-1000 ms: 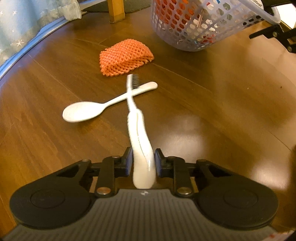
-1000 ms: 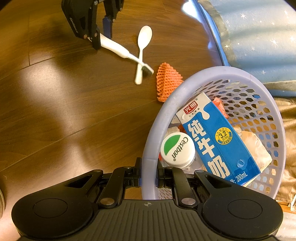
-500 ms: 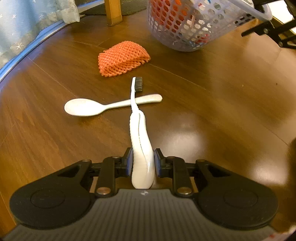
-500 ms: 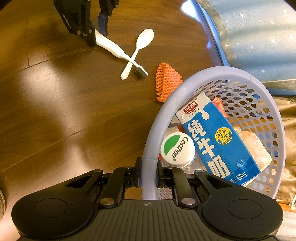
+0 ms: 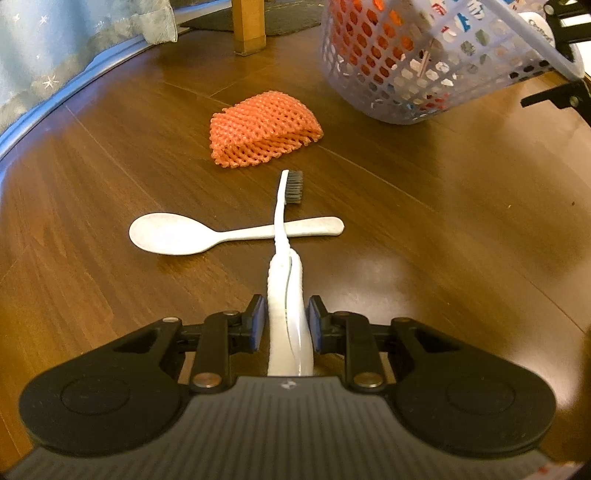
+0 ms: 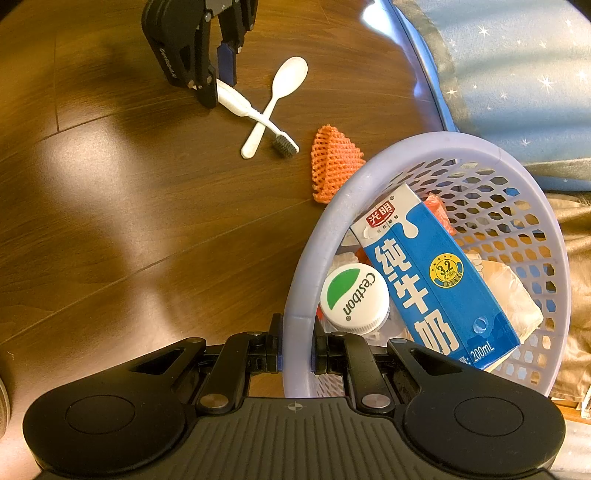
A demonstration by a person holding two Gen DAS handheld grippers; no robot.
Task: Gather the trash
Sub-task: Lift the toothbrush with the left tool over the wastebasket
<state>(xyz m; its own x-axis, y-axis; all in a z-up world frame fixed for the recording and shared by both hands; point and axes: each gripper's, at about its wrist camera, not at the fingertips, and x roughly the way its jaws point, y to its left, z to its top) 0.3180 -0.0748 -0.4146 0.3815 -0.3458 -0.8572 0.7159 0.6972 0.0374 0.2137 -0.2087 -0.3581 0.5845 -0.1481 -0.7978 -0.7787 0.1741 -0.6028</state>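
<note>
Three pieces lie out on the wooden floor (image 6: 155,206) while the lavender basket (image 6: 373,173), rim clamped in the right gripper (image 6: 297,350), already carries a blue milk carton (image 6: 436,280), a white bottle cap (image 6: 354,297) and some wrappers. By the look of it, the job is past halfway. Nearest the basket lies the orange foam net (image 5: 264,133), untouched. Beyond it the white spoon (image 5: 207,234) lies flat with the toothbrush (image 5: 286,284) crossed over its handle. The left gripper (image 5: 284,325) brackets that toothbrush handle, pads close alongside; whether they actually pinch it cannot be told. Lifting the brush could nudge the spoon beneath. A table leg (image 5: 249,26) and starry cloth (image 5: 66,48) stand clear.
</note>
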